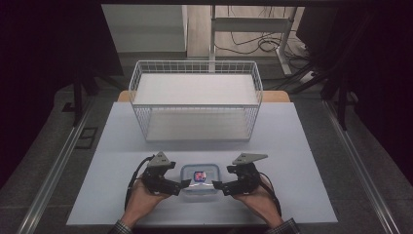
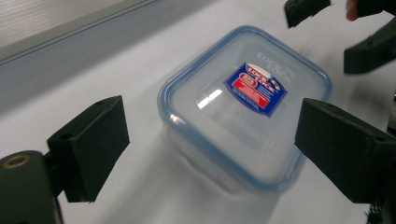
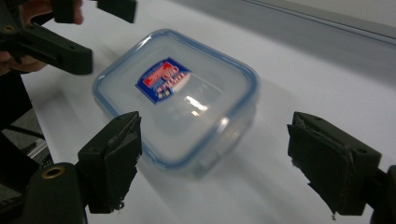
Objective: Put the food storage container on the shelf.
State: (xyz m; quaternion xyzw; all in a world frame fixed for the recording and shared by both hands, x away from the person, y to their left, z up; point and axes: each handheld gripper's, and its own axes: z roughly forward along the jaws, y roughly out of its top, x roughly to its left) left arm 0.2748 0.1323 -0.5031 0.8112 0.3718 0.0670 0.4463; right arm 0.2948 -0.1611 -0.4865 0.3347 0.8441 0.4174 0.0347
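Nearest us, two hands come in from the bottom edge, each holding a gripper; the left gripper [image 1: 184, 184] sits at the left side of the container, jaws spread wide with nothing between them, and the right gripper [image 1: 217, 185] mirrors it on the other side, also wide open and empty; between them lies the clear plastic container [image 1: 199, 182], blue-rimmed lid on, red and blue label up, resting flat on the pale desk [image 1: 302, 195] near its front edge; in the left gripper view the container [image 2: 243, 105] lies ahead of the open jaws, not yet between them, and the right gripper view shows the same [image 3: 175, 95]; here is the risk as I judge it: the walls are smooth and the corners rounded, so a jaw closing on a corner rather than a flat side could squirt the box out sideways; if one gripper arrives before the other, it may simply shove the box across the slick surface; a squeeze on the lid rim alone could pop a clip; farther back stands the white wire basket [image 1: 139, 95], empty, well apart from the action.
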